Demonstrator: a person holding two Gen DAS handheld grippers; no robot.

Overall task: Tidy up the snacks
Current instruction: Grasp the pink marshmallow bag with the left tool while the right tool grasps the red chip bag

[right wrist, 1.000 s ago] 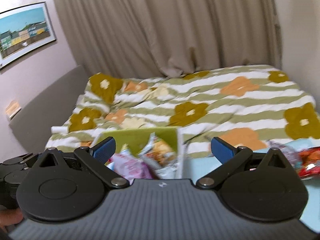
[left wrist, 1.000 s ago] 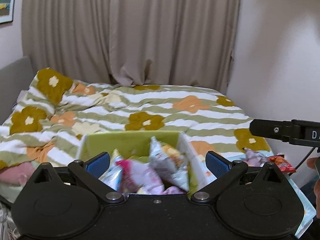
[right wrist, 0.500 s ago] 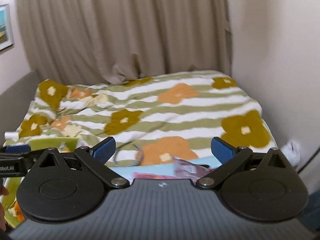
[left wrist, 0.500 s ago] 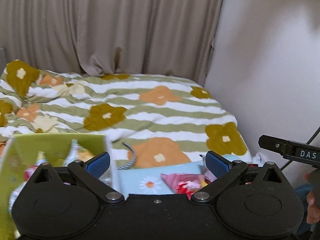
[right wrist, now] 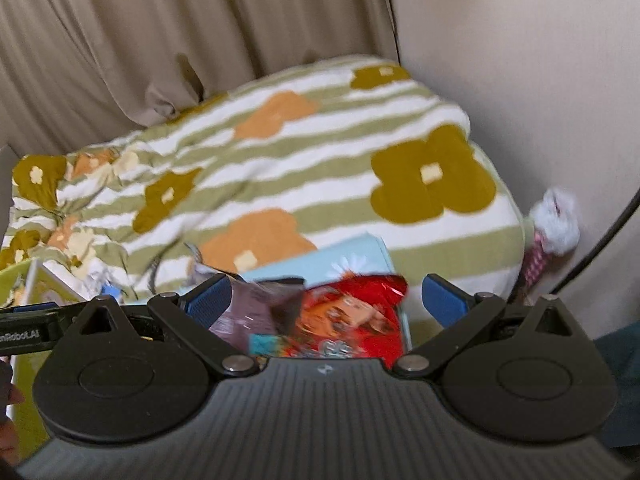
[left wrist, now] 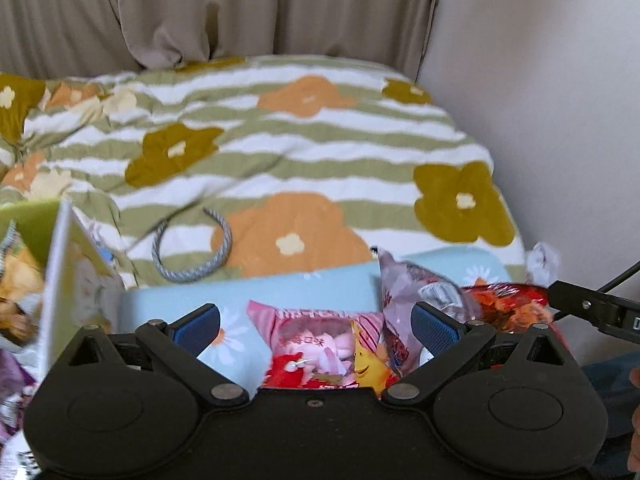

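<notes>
Several snack bags lie on a light blue daisy-print mat [left wrist: 280,292] at the bed's near edge. In the left wrist view a pink and red bag [left wrist: 320,344] sits between the open fingers of my left gripper [left wrist: 316,322], with a grey-purple bag [left wrist: 404,284] and a red bag [left wrist: 508,304] to its right. My right gripper [right wrist: 326,298] is open above the red bag [right wrist: 352,320], with the grey-purple bag [right wrist: 244,312] under its left finger. A green box [left wrist: 36,220] holding more snack bags stands at the far left.
A flower-print striped quilt [left wrist: 304,160] covers the bed. A grey braided hoop [left wrist: 192,248] lies on it beyond the mat. Beige curtains [left wrist: 240,12] hang behind, and a wall [left wrist: 540,80] runs along the right side. A white fluffy item [right wrist: 556,220] sits by the wall.
Both grippers swung right, away from the green box, and now hover over the loose bags on the blue mat. Both stayed open.
</notes>
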